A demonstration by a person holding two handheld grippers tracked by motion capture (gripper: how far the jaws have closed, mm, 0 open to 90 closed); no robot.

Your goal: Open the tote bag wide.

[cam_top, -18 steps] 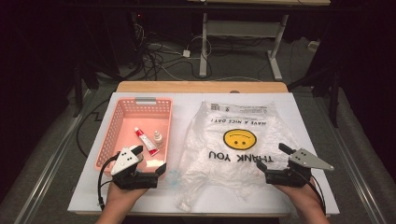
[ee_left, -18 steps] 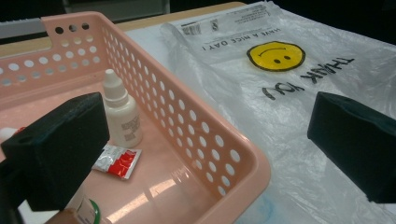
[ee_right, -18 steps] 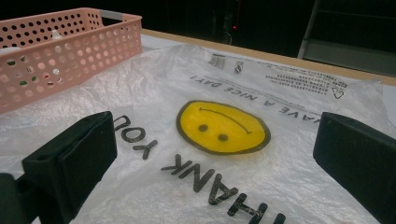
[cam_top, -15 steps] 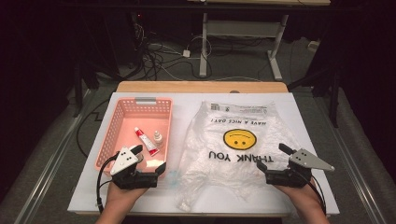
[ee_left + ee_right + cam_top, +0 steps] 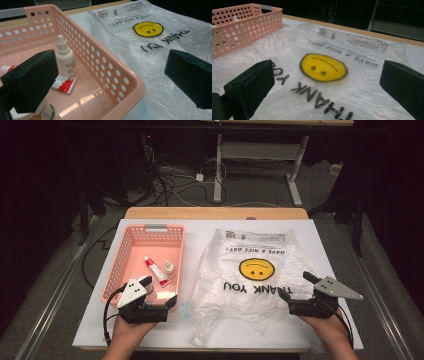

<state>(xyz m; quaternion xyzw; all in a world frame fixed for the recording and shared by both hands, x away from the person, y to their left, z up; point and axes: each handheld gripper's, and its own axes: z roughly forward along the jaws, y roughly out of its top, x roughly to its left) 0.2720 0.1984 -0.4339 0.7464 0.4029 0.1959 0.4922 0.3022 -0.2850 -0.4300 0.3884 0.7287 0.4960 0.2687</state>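
Currently both the left gripper (image 5: 159, 292) and right gripper (image 5: 296, 289) stand wide and empty; the dropper bottle (image 5: 65, 59) sits upright in the basket (image 5: 116, 270) beside the plastic bag (image 5: 260, 285). A careless reach could topple it.

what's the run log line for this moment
left gripper: open, over pink basket near corner | right gripper: open, over smiley plastic bag | nothing held

Light falls from above onto the white table (image 5: 300, 227), leaving the floor and room behind almost black. The pink basket (image 5: 130, 87) floor shows soft glare streaks. The plastic bag (image 5: 367, 85) glints faintly. Both gripper views are sharp mid-distance, while the near black jaws look soft and dark.
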